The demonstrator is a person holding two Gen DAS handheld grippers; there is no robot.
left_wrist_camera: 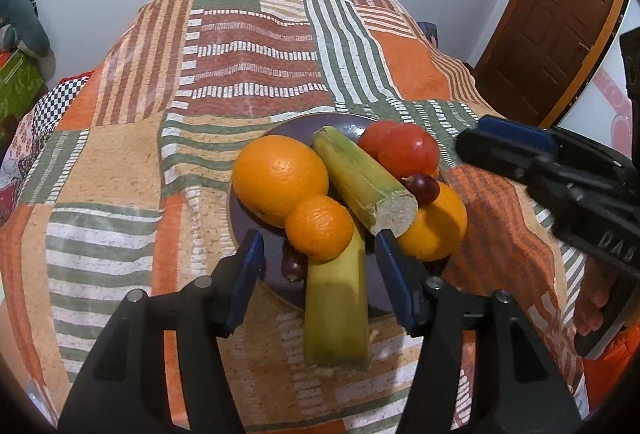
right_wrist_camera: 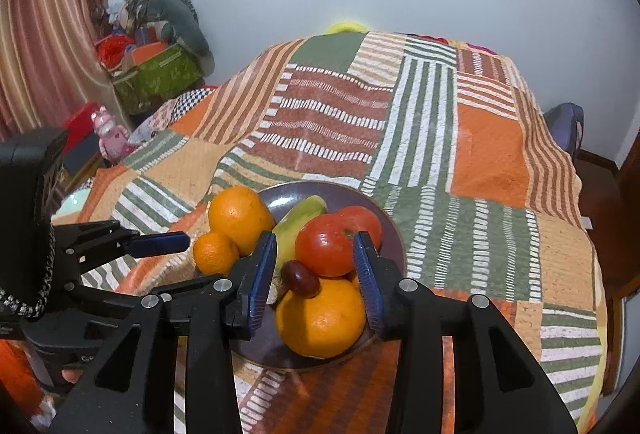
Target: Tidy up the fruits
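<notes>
Here, a dark purple round plate [left_wrist_camera: 248,246] sat on a bed covered by a patchwork quilt of orange, green and rust stripes [left_wrist_camera: 120,193], and the fruit was heaped on it. Going left to right in the left wrist view: a large round orange [left_wrist_camera: 280,179] leaned against a small mandarin [left_wrist_camera: 319,227]; a yellow-green banana piece [left_wrist_camera: 336,314] stuck out over the near rim onto the quilt; a cut length of green sugarcane [left_wrist_camera: 362,179] lay slantwise on top of the pile; two red tomatoes [left_wrist_camera: 408,151] sat at the far right, with a dark red grape [left_wrist_camera: 422,187] resting on a second large orange [left_wrist_camera: 438,230]. The left gripper [left_wrist_camera: 320,274] was spread wide with nothing between its blue pads, hovering low at the near rim with the banana piece between its fingers, probably lined up to take it. The right gripper [right_wrist_camera: 316,266] was likewise unclenched and held nothing, poised over the grape and tomatoes from the plate's right side. The crowding looked like the main difficulty: the sugarcane lay across the banana piece, and the mandarin pressed on it, so lifting it could tumble the pile. A second grape [left_wrist_camera: 292,266] hid beside the banana. A brown wooden door [left_wrist_camera: 560,13] stood far right.
</notes>
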